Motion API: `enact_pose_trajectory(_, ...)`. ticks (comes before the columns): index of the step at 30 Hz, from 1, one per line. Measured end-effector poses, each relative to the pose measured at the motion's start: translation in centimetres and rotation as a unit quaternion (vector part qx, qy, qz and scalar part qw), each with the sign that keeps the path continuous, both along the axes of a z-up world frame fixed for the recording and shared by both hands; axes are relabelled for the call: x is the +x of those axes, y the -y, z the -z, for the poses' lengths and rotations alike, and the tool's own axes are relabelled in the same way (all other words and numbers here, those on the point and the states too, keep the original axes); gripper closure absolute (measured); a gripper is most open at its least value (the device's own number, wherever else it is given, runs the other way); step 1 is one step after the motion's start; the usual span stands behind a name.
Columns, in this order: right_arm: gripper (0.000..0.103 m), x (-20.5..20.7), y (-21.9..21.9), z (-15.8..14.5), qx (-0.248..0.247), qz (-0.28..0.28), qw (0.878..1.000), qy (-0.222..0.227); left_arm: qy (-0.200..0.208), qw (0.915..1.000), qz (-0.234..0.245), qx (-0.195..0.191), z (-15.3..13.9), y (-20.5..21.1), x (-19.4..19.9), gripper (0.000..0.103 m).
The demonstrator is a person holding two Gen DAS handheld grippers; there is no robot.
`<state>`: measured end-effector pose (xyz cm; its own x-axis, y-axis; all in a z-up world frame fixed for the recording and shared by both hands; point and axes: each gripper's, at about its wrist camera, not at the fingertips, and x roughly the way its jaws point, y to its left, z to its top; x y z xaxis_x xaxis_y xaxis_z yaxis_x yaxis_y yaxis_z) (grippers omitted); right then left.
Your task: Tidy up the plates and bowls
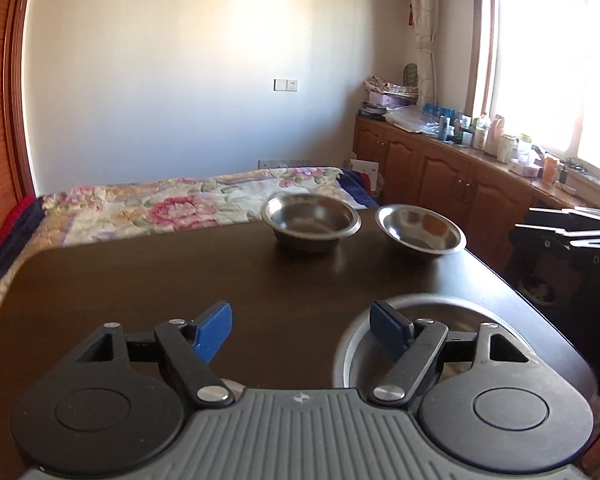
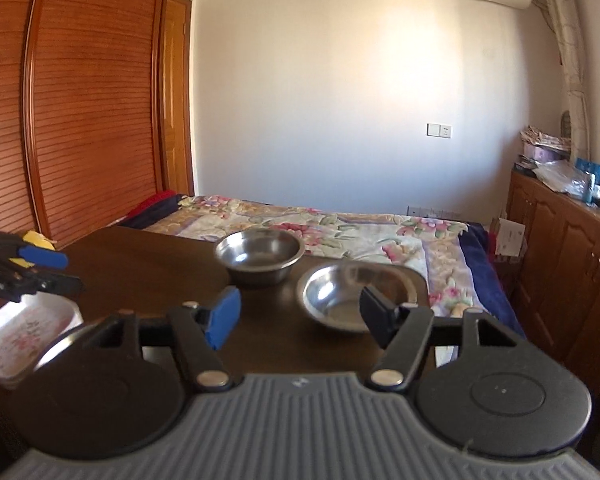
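Two steel bowls stand at the far end of the dark table [image 1: 140, 280]: a deep bowl [image 1: 310, 220] and, to its right, a shallow bowl [image 1: 420, 228]. A steel plate [image 1: 440, 304] lies close by, under my left gripper's right finger. My left gripper [image 1: 302, 328] is open above the table and holds nothing. In the right wrist view the deep bowl [image 2: 260, 254] and shallow bowl [image 2: 332, 296] lie just ahead of my right gripper [image 2: 300, 320], which is open and empty. The left gripper [image 2: 56, 270] shows at the left edge, the right gripper [image 1: 556, 222] at the right edge.
A white rectangular dish with a floral print [image 2: 20, 332] sits at the table's near left, with the steel plate's rim [image 2: 56, 346] beside it. A bed with a flowered quilt [image 1: 160, 208] lies beyond the table. Wooden cabinets [image 1: 440, 176] with clutter on top line the right wall.
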<state>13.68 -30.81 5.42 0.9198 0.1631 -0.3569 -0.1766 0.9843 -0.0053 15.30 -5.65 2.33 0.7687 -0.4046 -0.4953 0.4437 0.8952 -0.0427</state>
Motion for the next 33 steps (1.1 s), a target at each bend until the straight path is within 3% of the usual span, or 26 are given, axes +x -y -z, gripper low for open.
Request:
enact_pose_trajectory(3, 0.032, 2.5, 0.2, -0.4, 0.000, -0.006, 1.000, -0.008, 0.012, 0.9998, -0.006, 0.018, -0.6, 0.6, 1.5, 0.014)
enact_pose_trajectory(10, 0.028, 8.3, 0.1, -0.4, -0.003, -0.038, 0.998, -0.051, 0.010, 0.9989, -0.007, 0.046, -0.6, 2.3, 5.4, 0.013)
enact_pose_trajectory(17, 0.028, 13.6, 0.1, 0.6, 0.025, -0.065, 0.993, -0.097, -0.018, 0.9990, 0.015, 0.037, -0.1, 3.6, 10.1, 0.013)
enact_pose_trajectory(26, 0.045, 18.1, -1.2, 2.4, 0.012, -0.083, 0.985, -0.148, -0.045, 0.9982, 0.026, 0.031, 0.8, 5.4, 15.9, 0.014)
enact_pose_trajectory(33, 0.054, 20.0, -1.4, 2.9, 0.013, -0.082, 0.981, -0.175, -0.077, 0.9961, 0.029, 0.032, 2.3, 6.3, 18.8, 0.038)
